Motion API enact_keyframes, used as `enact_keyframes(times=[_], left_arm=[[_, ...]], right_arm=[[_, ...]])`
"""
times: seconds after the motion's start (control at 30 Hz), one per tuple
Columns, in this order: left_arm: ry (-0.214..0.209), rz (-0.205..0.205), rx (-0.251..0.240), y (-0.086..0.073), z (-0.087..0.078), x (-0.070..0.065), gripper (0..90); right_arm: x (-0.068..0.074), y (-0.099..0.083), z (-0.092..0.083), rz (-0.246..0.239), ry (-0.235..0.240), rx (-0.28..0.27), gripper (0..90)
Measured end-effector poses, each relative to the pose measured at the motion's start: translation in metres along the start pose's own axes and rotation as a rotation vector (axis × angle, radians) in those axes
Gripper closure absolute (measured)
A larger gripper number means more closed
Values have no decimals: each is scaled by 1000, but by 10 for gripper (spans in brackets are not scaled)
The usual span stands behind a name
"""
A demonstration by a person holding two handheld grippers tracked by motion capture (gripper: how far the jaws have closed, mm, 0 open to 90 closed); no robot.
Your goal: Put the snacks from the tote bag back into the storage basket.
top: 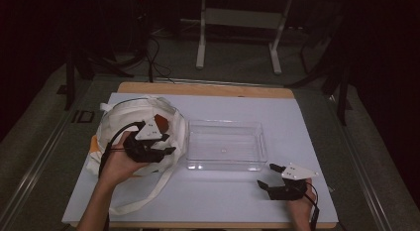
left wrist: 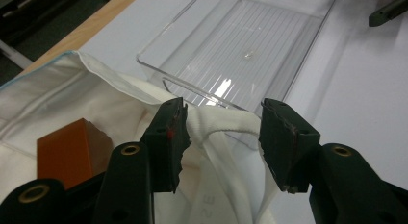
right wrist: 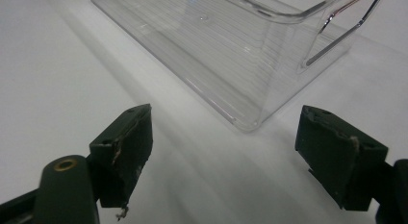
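Note:
A white cloth tote bag lies open on the left of the table, with an orange-brown block inside it. My left gripper hangs over the bag's right edge. In the left gripper view its jaws stand apart around a rolled band of the bag's rim, and the block sits lower left in the bag. A clear plastic bin stands mid-table with nothing in it. My right gripper rests open near the front right, its jaws wide and pointing at the bin's corner.
A white sheet covers the wooden tabletop. The bag's long strap trails toward the front edge. Beyond the table are a dark floor, cables and a white table frame. My right gripper's jaw tip shows past the bin.

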State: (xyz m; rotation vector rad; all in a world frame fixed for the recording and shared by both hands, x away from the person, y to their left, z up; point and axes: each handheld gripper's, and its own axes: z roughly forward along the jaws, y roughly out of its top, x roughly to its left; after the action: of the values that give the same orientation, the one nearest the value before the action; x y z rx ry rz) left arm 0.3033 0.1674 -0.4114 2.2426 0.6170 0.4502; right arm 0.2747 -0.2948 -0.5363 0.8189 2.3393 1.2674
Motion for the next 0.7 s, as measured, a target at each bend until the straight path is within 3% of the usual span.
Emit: enact_keyframes(times=[0.7], left_arm=[[29, 27, 20, 0, -6, 17, 511]], right_arm=[[0, 0, -1, 0, 3, -4, 206]])
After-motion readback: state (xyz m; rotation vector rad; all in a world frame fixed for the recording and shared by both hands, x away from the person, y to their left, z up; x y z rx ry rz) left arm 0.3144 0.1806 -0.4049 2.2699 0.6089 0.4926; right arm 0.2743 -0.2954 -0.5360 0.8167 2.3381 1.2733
